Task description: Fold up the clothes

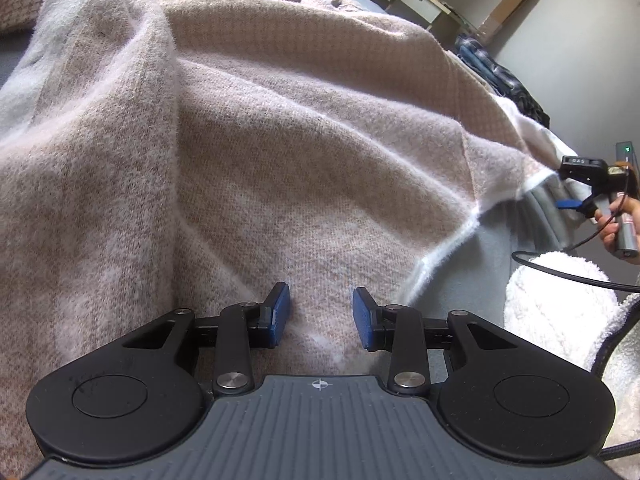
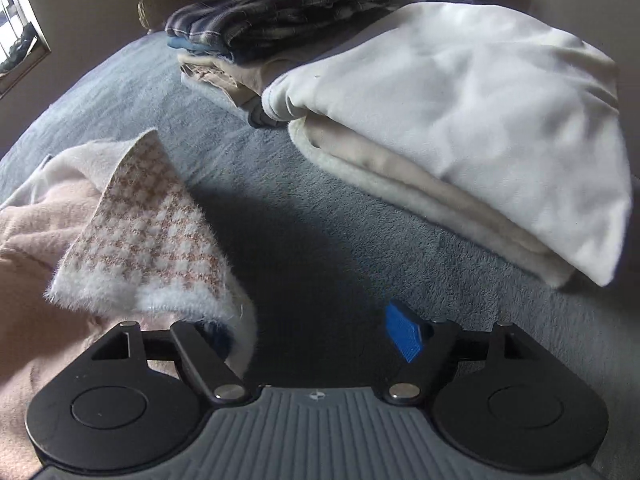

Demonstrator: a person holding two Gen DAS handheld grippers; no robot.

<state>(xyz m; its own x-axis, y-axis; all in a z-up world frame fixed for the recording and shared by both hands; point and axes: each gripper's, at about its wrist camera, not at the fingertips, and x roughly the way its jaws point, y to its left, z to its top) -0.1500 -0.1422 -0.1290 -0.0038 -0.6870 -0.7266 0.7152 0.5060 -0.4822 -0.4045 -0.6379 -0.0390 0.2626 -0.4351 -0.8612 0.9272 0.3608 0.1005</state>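
Pink knit garment (image 1: pixel 280 140) sprawled on grey bedspread (image 2: pixel 320 200) — folded stack (image 2: pixel 460 120) apparently beside.

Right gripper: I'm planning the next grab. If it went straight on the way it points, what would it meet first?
Probably the grey bed cover: the right gripper stands open over it, the pink houndstooth corner to its left, though depth is unclear.

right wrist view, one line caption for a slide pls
Right tongs open beside a pink houndstooth knit corner, with folded white fleece and a plaid stack on the grey bed.
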